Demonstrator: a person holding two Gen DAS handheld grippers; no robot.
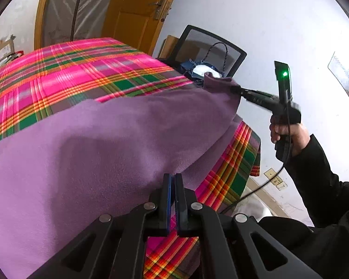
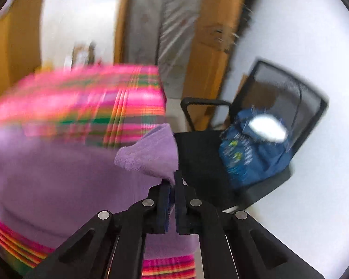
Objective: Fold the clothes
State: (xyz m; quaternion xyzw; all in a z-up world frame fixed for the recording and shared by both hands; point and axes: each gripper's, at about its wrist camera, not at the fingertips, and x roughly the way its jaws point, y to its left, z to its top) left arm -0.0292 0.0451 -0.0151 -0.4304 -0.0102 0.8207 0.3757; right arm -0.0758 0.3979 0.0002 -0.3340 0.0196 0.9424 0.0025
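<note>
Right gripper point(image 2: 172, 181): jaws closed on a corner of the purple fleece cloth point(image 1: 100, 144), the pinched corner lifted clear of the surface and standing up in a small peak. In the left wrist view the same gripper point(image 1: 235, 90) is seen at the far right corner of the cloth, held by a hand point(image 1: 288, 134) in a black sleeve point(image 1: 323, 176).

Left gripper point(image 1: 172, 181): jaws closed together at the near edge of the purple cloth; whether fabric is actually caught between them cannot be told, as the pads hide the contact.

The purple cloth lies spread over the surface, which is covered by a pink, green and orange plaid tablecloth point(image 1: 65, 69); the cloth's right side hangs over the surface edge.

Beyond the surface stands a black mesh-backed office chair point(image 2: 288, 93) with a blue bag point(image 2: 251, 153) on its seat. An orange wooden door point(image 1: 137, 7) is behind. The right wrist view is motion-blurred
</note>
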